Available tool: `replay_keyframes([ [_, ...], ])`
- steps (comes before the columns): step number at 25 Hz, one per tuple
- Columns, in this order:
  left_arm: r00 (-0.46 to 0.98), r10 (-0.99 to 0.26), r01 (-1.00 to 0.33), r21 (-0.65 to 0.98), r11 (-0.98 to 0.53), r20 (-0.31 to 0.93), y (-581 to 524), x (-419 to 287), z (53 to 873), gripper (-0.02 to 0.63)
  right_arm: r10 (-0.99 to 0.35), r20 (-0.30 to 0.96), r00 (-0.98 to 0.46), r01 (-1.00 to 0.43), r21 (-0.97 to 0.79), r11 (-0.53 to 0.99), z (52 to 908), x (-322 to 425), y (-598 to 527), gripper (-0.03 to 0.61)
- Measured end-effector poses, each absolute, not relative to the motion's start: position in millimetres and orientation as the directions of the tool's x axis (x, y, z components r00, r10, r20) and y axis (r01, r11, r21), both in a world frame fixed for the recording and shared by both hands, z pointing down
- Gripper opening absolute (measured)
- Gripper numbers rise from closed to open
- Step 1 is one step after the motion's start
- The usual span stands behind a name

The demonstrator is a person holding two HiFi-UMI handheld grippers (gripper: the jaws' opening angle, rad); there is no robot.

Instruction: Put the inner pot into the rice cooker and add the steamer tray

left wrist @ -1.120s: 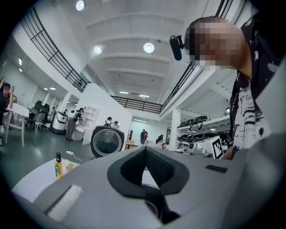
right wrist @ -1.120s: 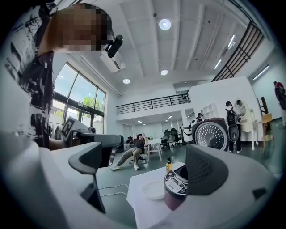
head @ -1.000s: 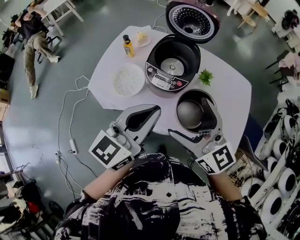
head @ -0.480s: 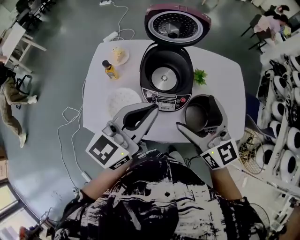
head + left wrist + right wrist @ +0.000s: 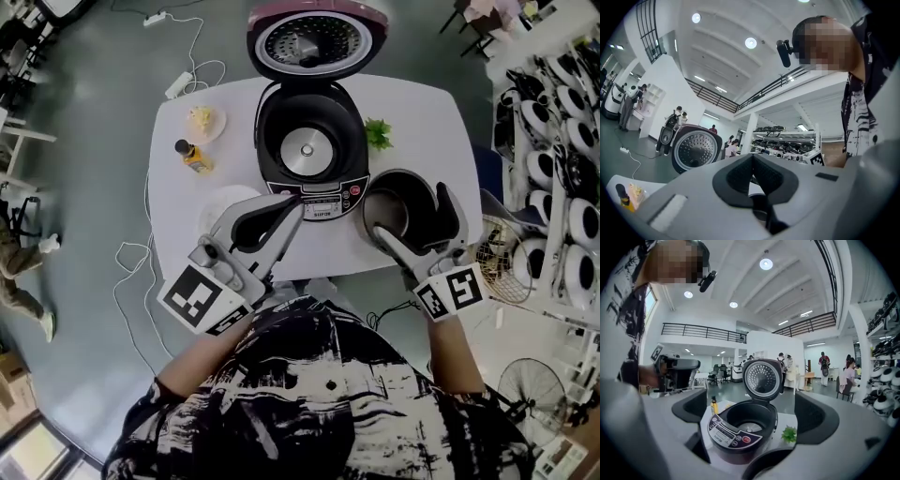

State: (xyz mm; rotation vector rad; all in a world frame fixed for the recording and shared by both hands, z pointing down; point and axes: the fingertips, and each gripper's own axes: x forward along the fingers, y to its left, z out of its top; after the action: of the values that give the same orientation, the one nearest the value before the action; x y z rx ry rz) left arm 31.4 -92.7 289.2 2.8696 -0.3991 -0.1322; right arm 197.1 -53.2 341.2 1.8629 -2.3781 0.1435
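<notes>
Nothing loaded yet: rice cooker (image 5: 307, 155) open, empty; inner pot (image 5: 412, 187), steamer tray (image 5: 225, 200) on the surface (image 5: 450, 131); your right gripper (image 5: 408, 210) wide at the pot, left gripper (image 5: 296, 201) jaws together, empty.

The rice cooker (image 5: 307, 155) gapes open from above; its raised lid (image 5: 307, 42) blocks only the far side. To my right the inner pot (image 5: 401, 208) crowds its flank, bottle (image 5: 193, 157) well clear left.
</notes>
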Motion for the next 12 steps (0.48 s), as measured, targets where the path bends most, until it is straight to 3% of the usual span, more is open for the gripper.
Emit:
replay_keyframes([
  [6,0.962,-0.269,-0.25,0.246,-0.936,-0.043,-86.6,52.5,287.2,0.005,-0.958,0.248,-0.143,-0.986,0.048,0.159,380.5,265.8,-45.3,0.537],
  [12,0.962,-0.272,-0.258,0.246,-0.934,-0.026,-78.5,66.1,288.7,0.005,-0.861,0.502,-0.085,-0.988,0.068,0.138,477.6,349.2,-42.2,0.537],
])
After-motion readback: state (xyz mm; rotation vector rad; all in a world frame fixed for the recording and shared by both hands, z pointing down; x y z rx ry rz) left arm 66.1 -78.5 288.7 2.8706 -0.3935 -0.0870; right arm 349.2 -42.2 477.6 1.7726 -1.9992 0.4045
